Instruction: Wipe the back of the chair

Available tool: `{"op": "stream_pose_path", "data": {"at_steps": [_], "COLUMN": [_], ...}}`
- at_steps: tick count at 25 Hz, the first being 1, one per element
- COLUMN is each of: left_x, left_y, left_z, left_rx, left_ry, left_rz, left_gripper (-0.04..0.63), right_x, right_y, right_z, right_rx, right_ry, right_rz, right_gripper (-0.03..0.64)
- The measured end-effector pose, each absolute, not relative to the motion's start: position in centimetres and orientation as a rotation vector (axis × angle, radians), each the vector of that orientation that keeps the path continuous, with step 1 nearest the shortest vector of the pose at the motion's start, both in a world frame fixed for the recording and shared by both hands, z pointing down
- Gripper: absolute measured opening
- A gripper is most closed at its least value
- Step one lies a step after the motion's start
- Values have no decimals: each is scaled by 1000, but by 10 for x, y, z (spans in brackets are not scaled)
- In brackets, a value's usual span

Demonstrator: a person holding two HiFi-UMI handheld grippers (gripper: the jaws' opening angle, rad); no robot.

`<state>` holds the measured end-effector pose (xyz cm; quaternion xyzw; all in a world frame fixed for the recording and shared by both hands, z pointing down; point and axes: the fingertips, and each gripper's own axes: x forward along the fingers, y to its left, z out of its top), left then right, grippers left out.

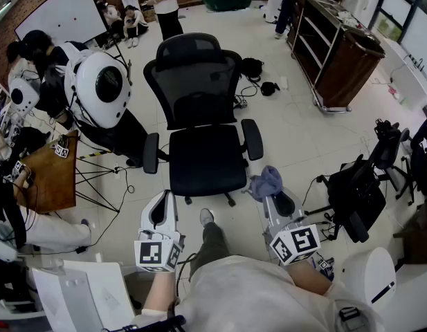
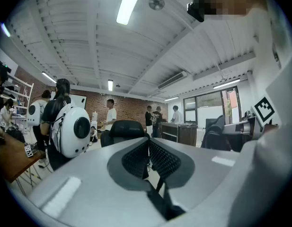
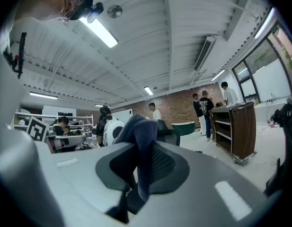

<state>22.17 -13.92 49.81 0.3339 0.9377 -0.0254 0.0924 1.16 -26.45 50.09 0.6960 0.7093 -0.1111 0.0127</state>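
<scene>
**Office chair point(image 1: 203, 109) faced the person**

It stood on the floor, seat front toward the person, mesh back upright on the far side. The left gripper point(image 1: 163, 198) had its jaws together and empty, near the seat's front. The right gripper point(image 1: 270, 194) was clamped on a blue cloth point(image 1: 266, 181) beside the seat.
</scene>
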Motion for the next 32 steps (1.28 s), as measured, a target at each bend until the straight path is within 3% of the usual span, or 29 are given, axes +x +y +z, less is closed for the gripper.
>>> {"op": "stream_pose_path", "data": {"at_steps": [13,24,28,32], "left_x": [167,142,145,143], "left_y": [129,221,246,252], "left_z": [416,442,444,443], "left_rx": [929,1084,1120,1106], "left_ry": [2830,2819,2823,2825], "left_rz": [-120,136,158,123], "left_gripper": [21,23,23,23], "right_x": [-29,-9,-13,-92], "right_y": [35,481,514,468], "right_z": [454,481,486,483], "right_rx": [2163,2407,2393,2176], "right_ry": [2269,2241,2251,2351], "right_rz": [-248,58,137,90], "right_gripper": [49,49,49,49]}}
